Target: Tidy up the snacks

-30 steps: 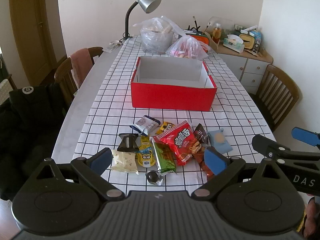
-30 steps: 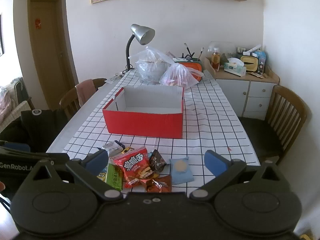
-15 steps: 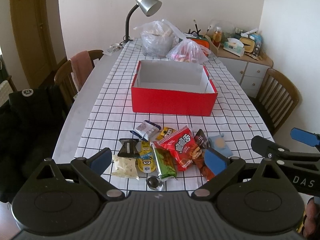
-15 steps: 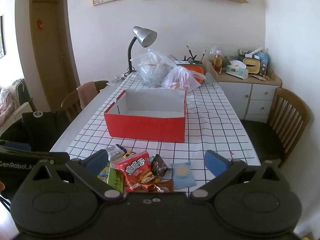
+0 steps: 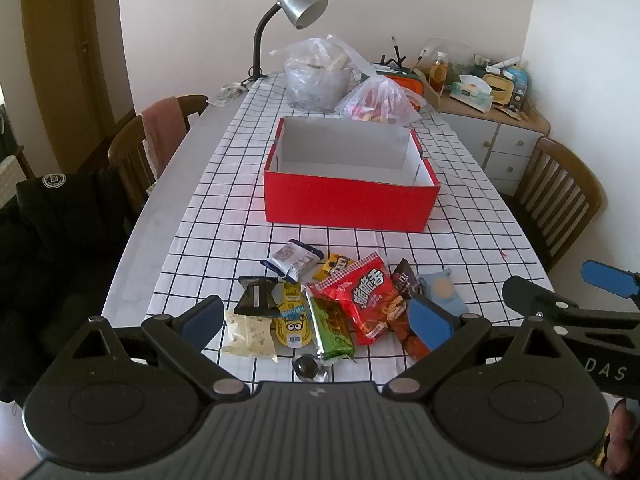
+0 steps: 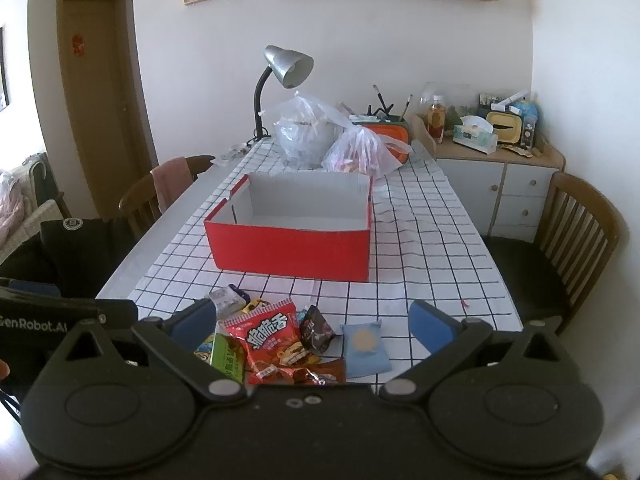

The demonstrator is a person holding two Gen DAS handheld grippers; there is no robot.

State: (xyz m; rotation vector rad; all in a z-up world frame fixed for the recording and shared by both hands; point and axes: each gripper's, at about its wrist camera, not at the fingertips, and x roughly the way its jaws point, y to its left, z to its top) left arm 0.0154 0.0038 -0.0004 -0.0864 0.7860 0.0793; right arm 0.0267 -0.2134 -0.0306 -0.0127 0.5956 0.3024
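Both grippers have drawn back and risen slightly, leaving the snack pile (image 5: 340, 308) lower in each view. Left gripper (image 5: 316, 320) and right gripper (image 6: 312, 320) hover with jaws wide open, holding nothing. At 12 o'clock from the pile, well apart, the red box (image 5: 350, 204) stands empty on the checked counter (image 5: 224, 216). No snack is packed yet; all remain.

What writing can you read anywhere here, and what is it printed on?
"DAS": right tool, seen from the left wrist.
"GenRobot.AI", first letter partly cut off: left tool, seen from the right wrist.
Large Chinese characters on the red snack bag: too unclear to transcribe.
Other snack wrappers: too small.
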